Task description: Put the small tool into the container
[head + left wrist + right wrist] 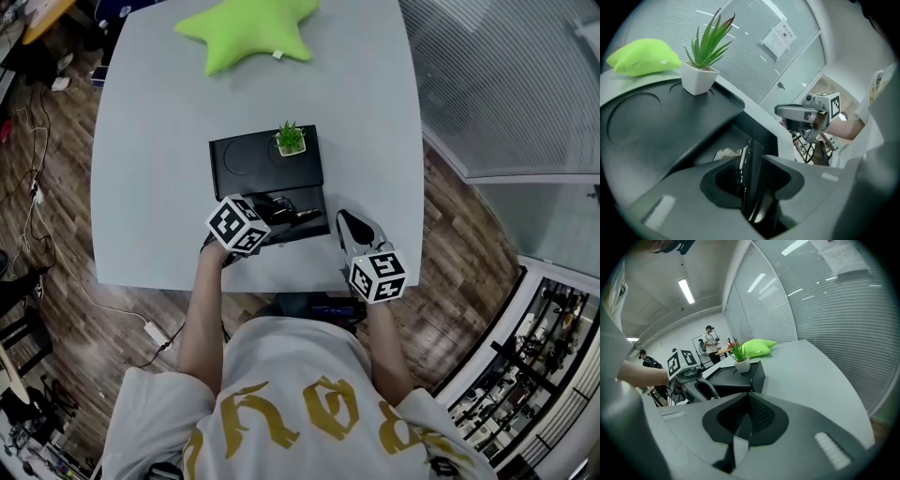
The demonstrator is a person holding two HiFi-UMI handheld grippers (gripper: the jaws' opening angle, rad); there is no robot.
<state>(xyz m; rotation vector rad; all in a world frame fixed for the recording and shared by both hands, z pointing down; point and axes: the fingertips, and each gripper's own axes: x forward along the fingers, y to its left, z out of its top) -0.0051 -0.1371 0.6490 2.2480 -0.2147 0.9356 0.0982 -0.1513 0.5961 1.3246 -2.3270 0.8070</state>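
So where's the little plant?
In the head view, the plant stands on the black box's far right corner, nearer us than the green pillow.

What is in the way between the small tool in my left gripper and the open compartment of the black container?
Nothing visible. The left gripper's jaws hold the small tool right at the container's open compartment. The potted plant stands aside on its raised top, and a pale item lies inside.

Office-style lab room.
Blind-covered glass walls [820, 305] right of the grey worktop [150, 159], wood floor [66, 150] with loose cables [42, 216] to its left, strip lights [686, 290] overhead.
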